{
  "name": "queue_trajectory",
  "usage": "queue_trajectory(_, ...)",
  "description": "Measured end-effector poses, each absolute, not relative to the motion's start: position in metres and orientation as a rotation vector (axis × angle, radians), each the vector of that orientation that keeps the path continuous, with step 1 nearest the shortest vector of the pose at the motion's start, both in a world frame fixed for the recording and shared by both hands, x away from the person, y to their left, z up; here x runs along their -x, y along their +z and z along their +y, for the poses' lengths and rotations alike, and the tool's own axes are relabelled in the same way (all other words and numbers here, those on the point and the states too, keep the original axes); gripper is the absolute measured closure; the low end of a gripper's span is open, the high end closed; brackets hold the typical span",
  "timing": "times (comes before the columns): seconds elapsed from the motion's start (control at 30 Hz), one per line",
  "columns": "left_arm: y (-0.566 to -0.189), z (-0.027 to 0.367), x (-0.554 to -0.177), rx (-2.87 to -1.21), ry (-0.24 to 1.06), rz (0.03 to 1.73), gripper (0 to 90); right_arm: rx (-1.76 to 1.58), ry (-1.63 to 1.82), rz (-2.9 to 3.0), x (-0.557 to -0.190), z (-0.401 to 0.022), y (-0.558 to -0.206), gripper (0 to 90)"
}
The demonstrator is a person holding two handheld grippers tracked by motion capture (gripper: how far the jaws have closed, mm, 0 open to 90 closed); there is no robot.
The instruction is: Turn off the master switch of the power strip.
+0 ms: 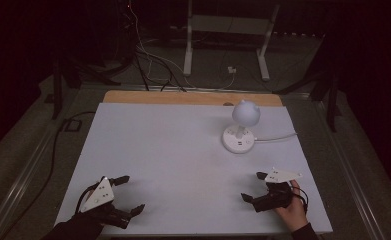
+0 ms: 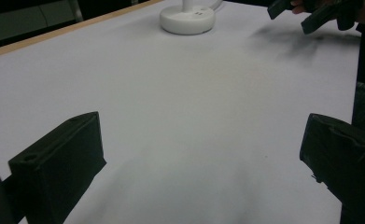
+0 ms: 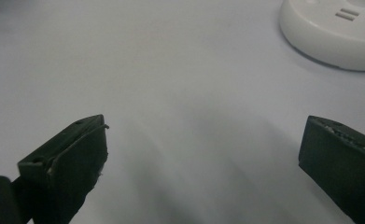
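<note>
Both grippers stand with their jaws spread wide and nothing between them. In the left gripper view the two black jaws rise at the far left and far right of the frame with bare white table (image 2: 180,116) between; the right gripper view shows the same wide gap over bare surface, its left jaw a little frayed at the tip.

From the high view the left gripper (image 1: 132,194) sits near the table's front left corner, held by a dark-sleeved hand (image 1: 83,210), a grey three-cornered plate on top. The right gripper (image 1: 254,186) is near the front right, held by a bare hand (image 1: 292,209), its plate pointing right. Whether either one touches the tabletop or hangs just above it I cannot tell.

A small white lamp (image 1: 245,114) with a round head bearing two little ears stands on a round base (image 1: 238,139) toward the table's far right — well apart from both grippers, nearer the right one. Its white cord (image 1: 278,137) runs off to the right edge.

The ears and head appear in the high view; the right gripper view brings the base (image 3: 332,35) close, with two small slots on top. The left gripper view catches the base (image 2: 187,18) at the far edge, plus the other gripper (image 2: 306,11) at the upper right — and a strip of wooden table edge (image 2: 45,37) beyond the white surface.
</note>
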State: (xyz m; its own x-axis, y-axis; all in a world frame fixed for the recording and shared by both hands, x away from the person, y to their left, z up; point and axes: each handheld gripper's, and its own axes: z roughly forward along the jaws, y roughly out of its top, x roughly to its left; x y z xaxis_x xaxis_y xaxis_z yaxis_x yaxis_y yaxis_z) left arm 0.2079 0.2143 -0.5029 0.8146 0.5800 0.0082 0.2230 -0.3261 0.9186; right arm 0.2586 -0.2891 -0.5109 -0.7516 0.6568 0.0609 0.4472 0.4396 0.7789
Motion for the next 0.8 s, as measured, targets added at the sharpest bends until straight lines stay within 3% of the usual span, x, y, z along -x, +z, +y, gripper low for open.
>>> queue_trajectory(0.8,-0.505,0.214,-0.209,-1.92,0.408,0.604,0.3,-0.925,1.146,2.493,-0.257,-0.292,-0.523,0.9)
